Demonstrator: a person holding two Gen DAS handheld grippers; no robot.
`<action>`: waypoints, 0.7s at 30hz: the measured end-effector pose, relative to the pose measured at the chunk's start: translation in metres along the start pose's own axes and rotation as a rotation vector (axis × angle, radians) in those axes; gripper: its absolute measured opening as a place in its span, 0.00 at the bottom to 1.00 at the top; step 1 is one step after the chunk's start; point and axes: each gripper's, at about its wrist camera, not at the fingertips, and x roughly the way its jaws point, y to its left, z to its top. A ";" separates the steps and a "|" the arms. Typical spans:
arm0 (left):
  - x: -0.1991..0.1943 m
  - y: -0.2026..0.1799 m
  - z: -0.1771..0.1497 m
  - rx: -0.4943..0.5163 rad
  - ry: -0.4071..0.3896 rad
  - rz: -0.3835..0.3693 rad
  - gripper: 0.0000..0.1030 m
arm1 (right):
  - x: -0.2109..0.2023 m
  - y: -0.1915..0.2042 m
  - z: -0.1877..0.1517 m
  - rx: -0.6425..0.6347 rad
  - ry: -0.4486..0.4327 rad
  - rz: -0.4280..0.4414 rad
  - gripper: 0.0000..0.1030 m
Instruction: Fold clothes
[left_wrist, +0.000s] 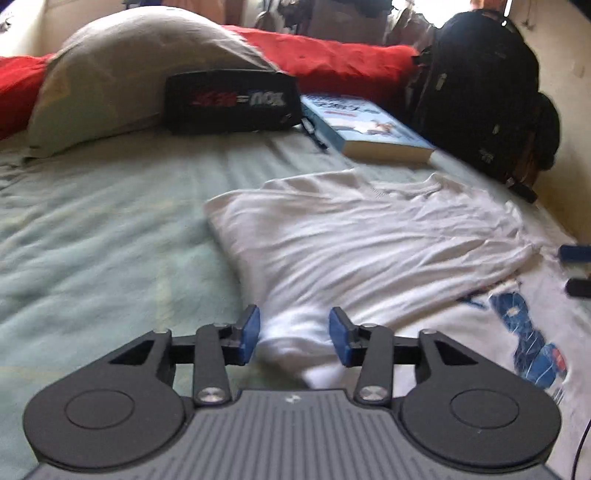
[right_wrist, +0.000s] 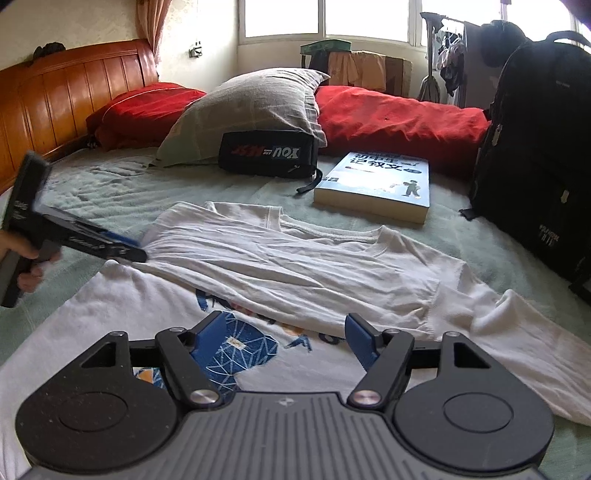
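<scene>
- Surface: a bed covered with a pale green, wrinkled sheet (right_wrist: 110, 192), bounded at the far left by an orange-brown panelled wooden headboard (right_wrist: 70, 96).
- Task item: a white cotton T-shirt with a blue printed motif (right_wrist: 295, 258) lies on the sheet, its upper half folded over so the collar faces the book; the print shows below the fold.
- Left gripper (left_wrist: 294, 334): blue-padded jaws stand apart, with a bunched fold of the shirt lying between them; the pads do not press on it. In the right wrist view it sits at the shirt's left edge, held by a person's hand (right_wrist: 22, 262).
- Right gripper (right_wrist: 284, 341): jaws spread wide above the printed area, holding nothing.
- Beyond the shirt: a blue-covered paperback book (right_wrist: 376, 184), a black zip pouch with red-and-white lettering (right_wrist: 269, 153), a grey pillow (right_wrist: 251, 110) and a red quilt (right_wrist: 399, 118).
- Right side: a black backpack (right_wrist: 535, 155) stands upright.
- Room: bright windows (right_wrist: 365, 18) behind the bed; clothes hang on a rack (right_wrist: 448, 62).
</scene>
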 end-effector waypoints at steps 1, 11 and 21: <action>-0.003 -0.001 0.003 0.003 0.000 0.013 0.47 | -0.001 -0.002 0.000 0.001 0.000 -0.003 0.76; 0.032 -0.020 0.041 0.010 -0.122 -0.020 0.57 | -0.005 -0.007 -0.002 0.021 -0.005 -0.020 0.77; 0.014 0.006 0.039 -0.070 -0.158 0.067 0.61 | 0.005 -0.009 -0.011 0.023 0.042 0.008 0.82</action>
